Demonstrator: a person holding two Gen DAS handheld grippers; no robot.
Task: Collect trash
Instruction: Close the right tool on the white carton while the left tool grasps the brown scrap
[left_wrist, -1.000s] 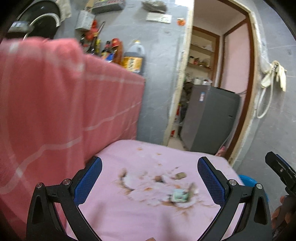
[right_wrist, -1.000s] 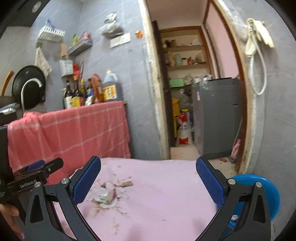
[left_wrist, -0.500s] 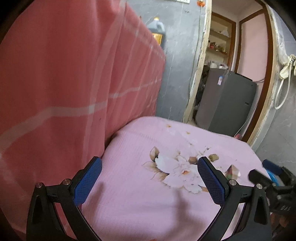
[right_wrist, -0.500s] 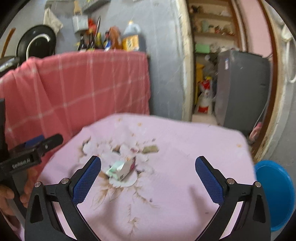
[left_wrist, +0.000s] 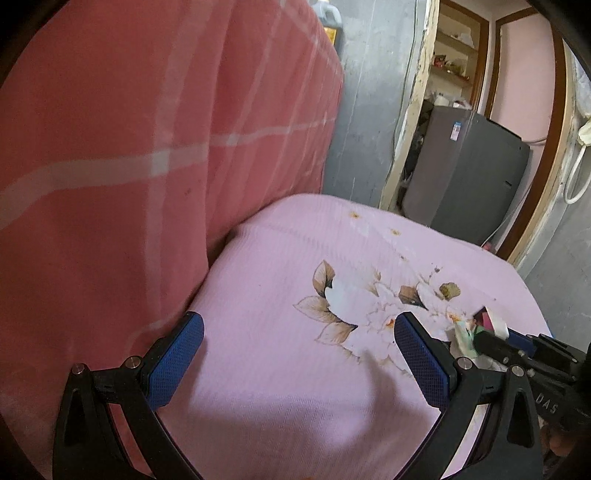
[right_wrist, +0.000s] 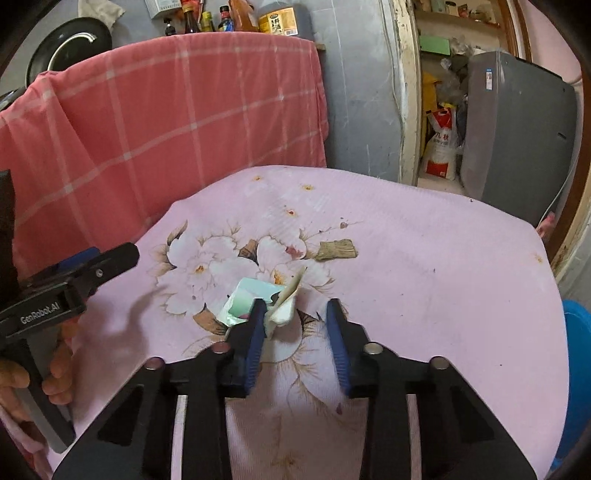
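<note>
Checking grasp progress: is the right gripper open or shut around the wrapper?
Open. The right gripper straddles the crumpled wrapper; one finger touches it, a clear gap remains on the other side.

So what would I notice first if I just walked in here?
Probably the crumpled wrapper lying on the pink flowered cloth, with the right hand-held gripper open around it, one finger touching it. Next, the big red checked cloth hanging behind the table on the left. The left hand-held gripper waits wide open over the pink cloth, holding nothing.
</note>
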